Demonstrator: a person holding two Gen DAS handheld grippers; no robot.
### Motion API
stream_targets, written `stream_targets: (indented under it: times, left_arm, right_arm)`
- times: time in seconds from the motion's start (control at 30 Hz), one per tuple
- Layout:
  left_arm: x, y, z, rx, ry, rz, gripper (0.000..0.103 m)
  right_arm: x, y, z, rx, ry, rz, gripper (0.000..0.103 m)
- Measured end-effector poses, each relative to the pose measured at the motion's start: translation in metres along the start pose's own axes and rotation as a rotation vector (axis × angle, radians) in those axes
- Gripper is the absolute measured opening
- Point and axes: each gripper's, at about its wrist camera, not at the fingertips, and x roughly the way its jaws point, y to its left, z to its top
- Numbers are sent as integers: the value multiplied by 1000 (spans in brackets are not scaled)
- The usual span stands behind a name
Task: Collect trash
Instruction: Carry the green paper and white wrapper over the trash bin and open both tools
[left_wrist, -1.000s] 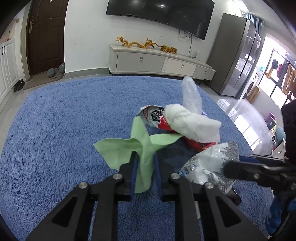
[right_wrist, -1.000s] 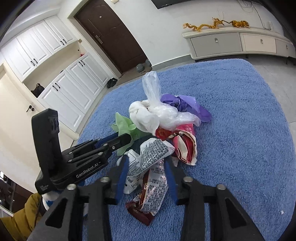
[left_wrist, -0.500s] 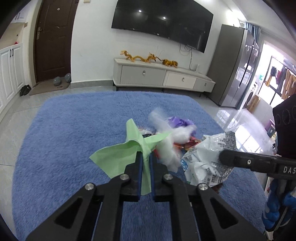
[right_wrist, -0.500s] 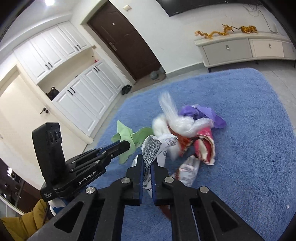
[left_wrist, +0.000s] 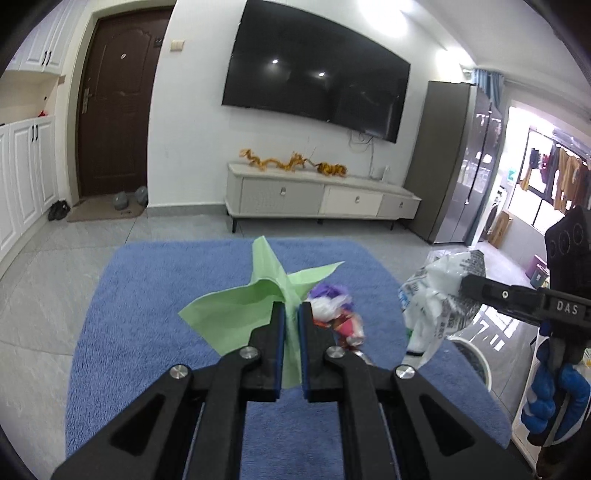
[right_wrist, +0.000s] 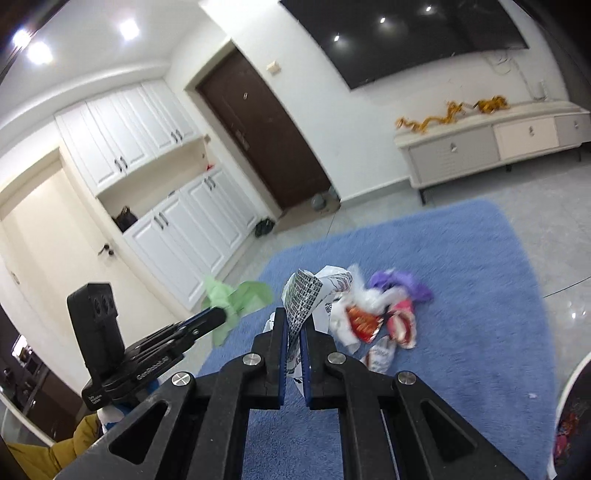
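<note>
My left gripper (left_wrist: 290, 314) is shut on a crumpled green paper (left_wrist: 236, 306) held up above the blue rug (left_wrist: 155, 332). The same green paper (right_wrist: 240, 295) shows at the left gripper's tip in the right wrist view. My right gripper (right_wrist: 293, 321) is shut on a white printed wrapper (right_wrist: 304, 295), also lifted off the rug; that wrapper (left_wrist: 432, 295) hangs at the right of the left wrist view. A small heap of trash (right_wrist: 376, 310) lies on the rug beyond: white plastic, a purple bag, red and pink wrappers. The heap (left_wrist: 336, 314) sits just past the left fingers.
A white round bin rim (left_wrist: 476, 354) shows low at the right; its edge (right_wrist: 569, 387) appears at the right border of the other view. A TV cabinet (left_wrist: 317, 199), a grey fridge (left_wrist: 454, 162), a dark door (right_wrist: 262, 140) and white cupboards (right_wrist: 177, 221) line the room.
Both grippers closed on their pieces and rose well above the rug, carrying the green paper and the white wrapper up. The trash heap now lies farther below and looks smaller.
</note>
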Motion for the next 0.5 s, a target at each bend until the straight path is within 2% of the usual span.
stream_targets:
  times: [0.23,0.37,0.5]
  left_arm:
    - [2,-60,15,78,-19,-96,6]
    - [20,-110,22,133,2,-179,6]
    - [52,-170,22,191,55,-275,6]
  right_arm:
    - [-74,-34,6,37,-148,-139,7]
    - [-122,-67,3,67,-238,-271,7]
    - [-160,-101,-7,103,-288,-425,7]
